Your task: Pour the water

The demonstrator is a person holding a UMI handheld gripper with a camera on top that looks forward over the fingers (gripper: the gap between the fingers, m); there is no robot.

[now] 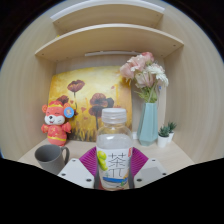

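Gripper (115,168): clenched on the water bottle, both pink pads (91,160) pressed against its sides.
Water bottle (115,148): held upright between the fingers, white cap on.
Grey mug (50,156): stood on the table (178,152), near the bottle.
Behind: fox toy (56,122), flower painting (90,95), blue vase (148,123) of flowers.

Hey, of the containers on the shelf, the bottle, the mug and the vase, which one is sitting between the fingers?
The clear bottle with the white cap and green label, between the fingers. The grey mug and blue vase stand beyond them.
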